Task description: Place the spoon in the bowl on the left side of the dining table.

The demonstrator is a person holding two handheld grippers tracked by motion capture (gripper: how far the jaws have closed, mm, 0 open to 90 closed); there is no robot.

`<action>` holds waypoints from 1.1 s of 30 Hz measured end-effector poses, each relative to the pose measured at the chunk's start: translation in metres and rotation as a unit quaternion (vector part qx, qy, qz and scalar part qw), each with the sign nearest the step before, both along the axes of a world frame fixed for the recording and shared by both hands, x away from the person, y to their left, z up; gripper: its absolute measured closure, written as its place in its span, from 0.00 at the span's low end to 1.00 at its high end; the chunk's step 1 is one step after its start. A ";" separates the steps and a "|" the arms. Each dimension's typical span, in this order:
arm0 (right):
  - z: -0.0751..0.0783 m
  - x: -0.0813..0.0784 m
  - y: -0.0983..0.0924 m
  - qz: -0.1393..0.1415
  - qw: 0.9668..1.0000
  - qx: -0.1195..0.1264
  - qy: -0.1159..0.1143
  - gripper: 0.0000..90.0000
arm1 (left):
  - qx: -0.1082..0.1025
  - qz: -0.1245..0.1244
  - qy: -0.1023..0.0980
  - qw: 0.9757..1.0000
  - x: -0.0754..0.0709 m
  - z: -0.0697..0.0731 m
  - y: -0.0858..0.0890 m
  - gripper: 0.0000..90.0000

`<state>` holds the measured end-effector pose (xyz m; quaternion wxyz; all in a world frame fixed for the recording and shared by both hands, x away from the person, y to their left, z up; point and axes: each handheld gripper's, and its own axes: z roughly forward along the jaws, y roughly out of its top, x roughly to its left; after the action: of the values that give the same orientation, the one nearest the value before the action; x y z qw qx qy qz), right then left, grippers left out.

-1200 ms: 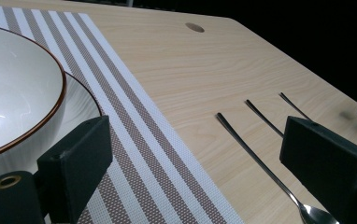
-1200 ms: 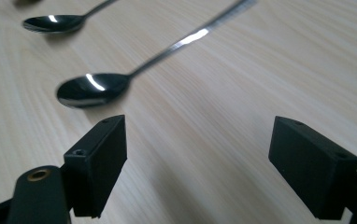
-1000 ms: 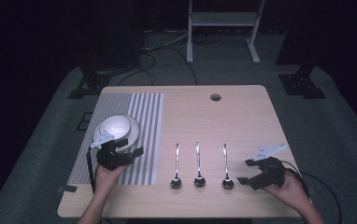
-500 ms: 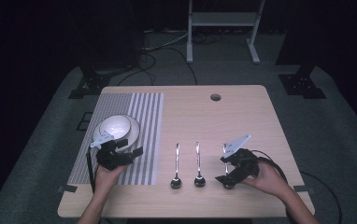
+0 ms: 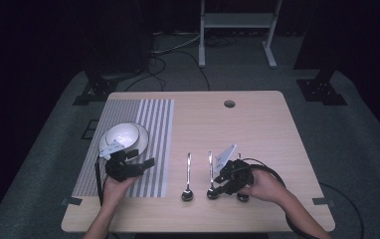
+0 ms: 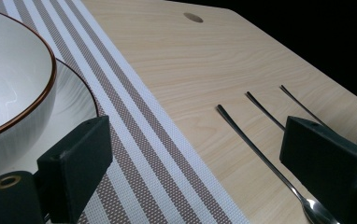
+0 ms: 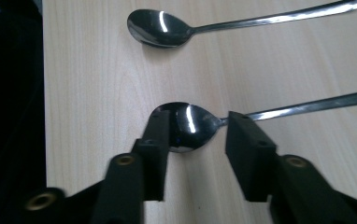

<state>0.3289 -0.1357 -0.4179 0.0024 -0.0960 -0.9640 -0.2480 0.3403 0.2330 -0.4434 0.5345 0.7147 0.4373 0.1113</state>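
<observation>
Three steel spoons lie side by side on the wooden table [image 5: 257, 124], bowls toward the person. My right gripper [image 5: 219, 185] reaches in from the right, low over the middle spoon [image 5: 210, 164]. In the right gripper view its jaws [image 7: 197, 135] have just been closing, with that spoon's bowl [image 7: 190, 123] between them. One pad stands at the tip and the other at the neck, and I see no firm press. The left spoon [image 5: 188, 169] [image 7: 160, 28] lies beyond. My left gripper [image 5: 128, 167] [image 6: 200, 158] rests open over the striped placemat [image 5: 153, 129] [image 6: 134, 121], with nothing between its jaws.
A white bowl with a brown rim [image 5: 123, 137] [image 6: 8, 79] sits on a plate [image 6: 74, 102] on the placemat, just left of my left gripper. The right spoon's bowl [image 5: 243, 198] peeks out under the right hand. A cable hole [image 5: 229, 104] marks the table's far side.
My right gripper has moved left from near the table's right edge, past the right spoon, to the middle spoon, and its jaws have narrowed. The left gripper has stayed put.
</observation>
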 end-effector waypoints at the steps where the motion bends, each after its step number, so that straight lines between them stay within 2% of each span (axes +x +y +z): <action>1: -0.003 0.002 0.005 0.007 1.000 -0.010 0.008 0.77 | 0.001 0.000 -0.001 1.000 0.000 0.000 0.000 0.09; 10: -0.010 0.000 0.021 0.034 0.999 -0.040 0.007 0.89 | -0.004 0.003 0.001 1.000 0.000 0.000 0.001 0.09; 13: -0.017 -0.005 0.027 0.050 0.996 -0.068 -0.002 0.92 | -0.004 0.002 0.001 1.000 0.000 0.000 0.001 0.09; 15: -0.021 -0.009 0.029 0.055 0.996 -0.077 -0.008 0.93 | -0.004 0.002 0.000 1.000 0.000 0.000 0.001 0.09; 17: -0.024 -0.012 0.031 0.055 0.995 -0.084 -0.017 0.92 | -0.005 0.002 0.000 1.000 0.000 0.000 0.001 0.09; 19: -0.026 -0.015 0.031 0.050 0.994 -0.089 -0.032 0.82 | -0.004 0.001 -0.001 1.000 0.000 0.000 0.001 0.09; 21: -0.026 -0.018 0.031 0.043 0.994 -0.088 -0.043 0.77 | -0.005 0.001 0.001 1.000 0.000 0.000 0.001 0.09; 24: -0.026 -0.021 0.030 0.037 0.994 -0.085 -0.053 0.76 | -0.005 0.000 0.000 1.000 0.000 0.000 0.000 0.09; 33: -0.027 -0.022 0.027 0.034 0.995 -0.074 -0.058 0.75 | -0.005 -0.006 0.001 1.000 0.001 0.000 -0.005 0.09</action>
<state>0.3065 -0.1087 -0.4452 -0.0519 -0.0487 -0.9809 -0.1809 0.3410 0.2285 -0.4437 0.5379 0.7147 0.4345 0.1053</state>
